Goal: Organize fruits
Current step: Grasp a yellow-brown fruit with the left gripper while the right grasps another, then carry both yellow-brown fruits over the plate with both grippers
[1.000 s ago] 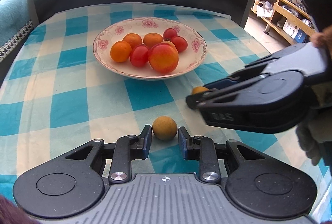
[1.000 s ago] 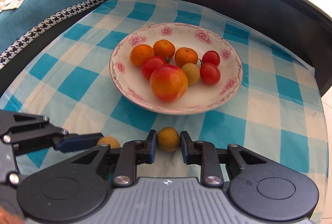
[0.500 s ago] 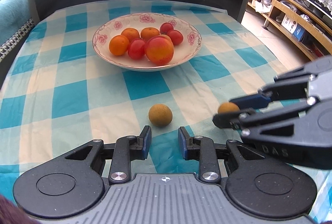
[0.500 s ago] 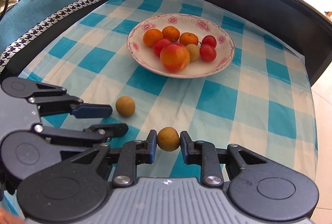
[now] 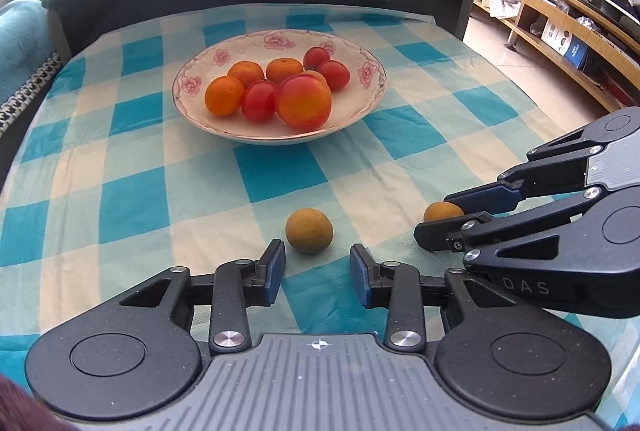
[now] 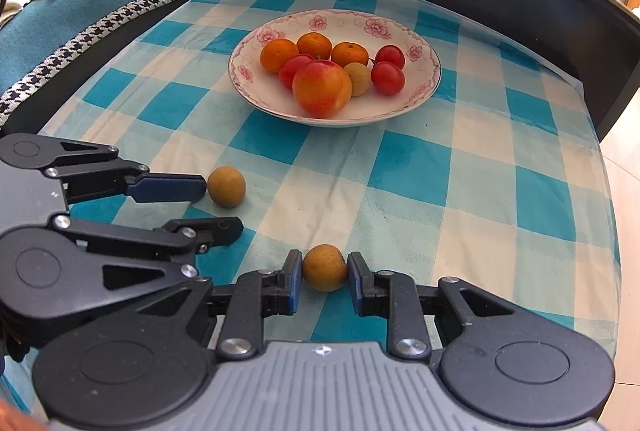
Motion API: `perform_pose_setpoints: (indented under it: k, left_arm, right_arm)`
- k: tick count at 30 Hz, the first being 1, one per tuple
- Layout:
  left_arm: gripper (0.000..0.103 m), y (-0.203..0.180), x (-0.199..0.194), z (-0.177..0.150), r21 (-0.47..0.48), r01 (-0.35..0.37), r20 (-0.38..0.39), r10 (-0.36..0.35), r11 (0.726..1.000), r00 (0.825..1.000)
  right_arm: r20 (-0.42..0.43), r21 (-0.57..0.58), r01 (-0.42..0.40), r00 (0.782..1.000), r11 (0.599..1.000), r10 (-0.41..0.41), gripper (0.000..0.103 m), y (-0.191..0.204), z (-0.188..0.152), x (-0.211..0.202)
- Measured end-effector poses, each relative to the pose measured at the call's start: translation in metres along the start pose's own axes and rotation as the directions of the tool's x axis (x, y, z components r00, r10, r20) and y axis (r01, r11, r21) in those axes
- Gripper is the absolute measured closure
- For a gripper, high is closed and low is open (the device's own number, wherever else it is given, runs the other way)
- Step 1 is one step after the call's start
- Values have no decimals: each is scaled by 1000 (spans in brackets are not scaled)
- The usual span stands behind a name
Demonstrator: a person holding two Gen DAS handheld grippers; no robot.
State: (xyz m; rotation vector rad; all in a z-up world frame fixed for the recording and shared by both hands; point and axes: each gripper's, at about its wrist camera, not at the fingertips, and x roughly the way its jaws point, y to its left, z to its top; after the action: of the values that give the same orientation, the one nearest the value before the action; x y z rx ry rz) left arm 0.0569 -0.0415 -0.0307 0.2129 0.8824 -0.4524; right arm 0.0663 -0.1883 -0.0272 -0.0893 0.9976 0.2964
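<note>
The table [image 5: 132,167] is covered by a blue-and-cream checked cloth [image 6: 472,191]. A wooden shelf unit [image 5: 560,27] is seen beside it. A teal sofa [image 6: 92,3] is seen opposite.

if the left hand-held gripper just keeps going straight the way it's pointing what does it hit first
Most likely the small brown fruit lying on the checked cloth just past the open left hand-held gripper. Depth is hard to judge.

Both wrist views, toward shared plate [image 5: 372,99]
</note>
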Motion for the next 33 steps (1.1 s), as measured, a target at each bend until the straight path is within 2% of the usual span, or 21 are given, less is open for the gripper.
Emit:
perform_pose_setpoints:
  k: [13,21,33]
  left_arm:
    - [59,-4,1,0,17,-12,-8,12,1000,1000]
    - [73,-7,-2,-1,27,0,-18,1,1000,1000]
    - [76,20,-12,5,-112,29,-1,-30,993,1000]
  right_arm:
    - [-1,12,-5,1000,1000,5,75,-2,1,1]
    - [-1,11,-5,1000,1000,5,75,-2,-1,0]
    - [14,24,-15,1000,1000,15,75,-3,1,-7]
